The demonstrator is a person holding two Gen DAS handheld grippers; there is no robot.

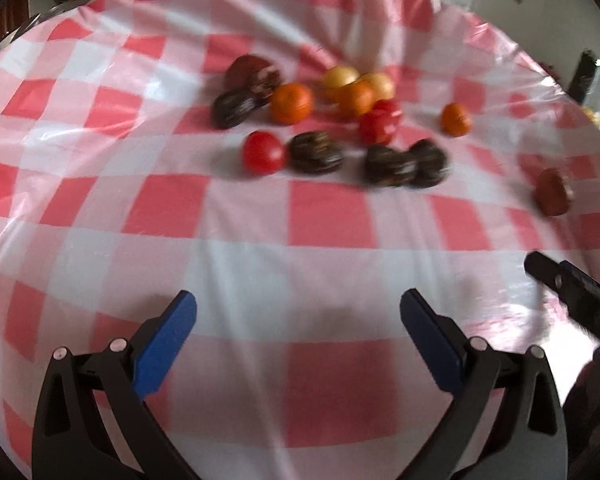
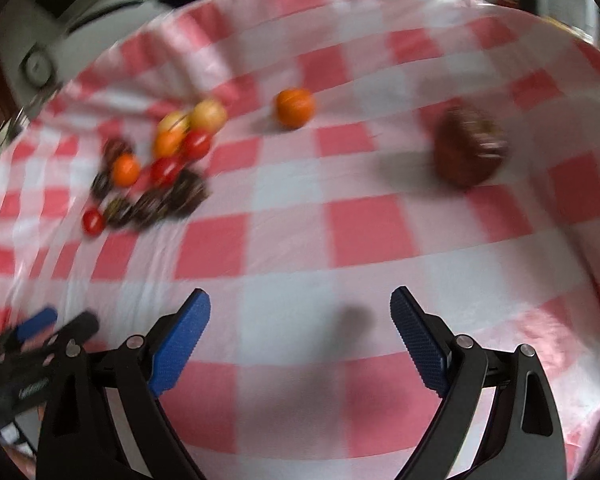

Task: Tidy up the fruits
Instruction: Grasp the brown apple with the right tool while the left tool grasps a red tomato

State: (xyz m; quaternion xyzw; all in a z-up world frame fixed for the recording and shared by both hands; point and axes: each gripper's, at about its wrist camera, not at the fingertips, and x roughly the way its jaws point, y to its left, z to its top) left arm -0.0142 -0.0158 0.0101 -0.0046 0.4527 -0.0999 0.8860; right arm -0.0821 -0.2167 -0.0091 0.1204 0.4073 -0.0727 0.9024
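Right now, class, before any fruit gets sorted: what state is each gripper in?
Left gripper: jaws open, holding nothing, above the checked tablecloth.
Right gripper: jaws open, holding nothing.

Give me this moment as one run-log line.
left gripper: open, empty | right gripper: open, empty | fruit cluster: untouched on checked tablecloth | brown fruit: apart

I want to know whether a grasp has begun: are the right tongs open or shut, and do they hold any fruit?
Open and empty. The right tongs have blue pads spread wide, with only checked tablecloth between them.
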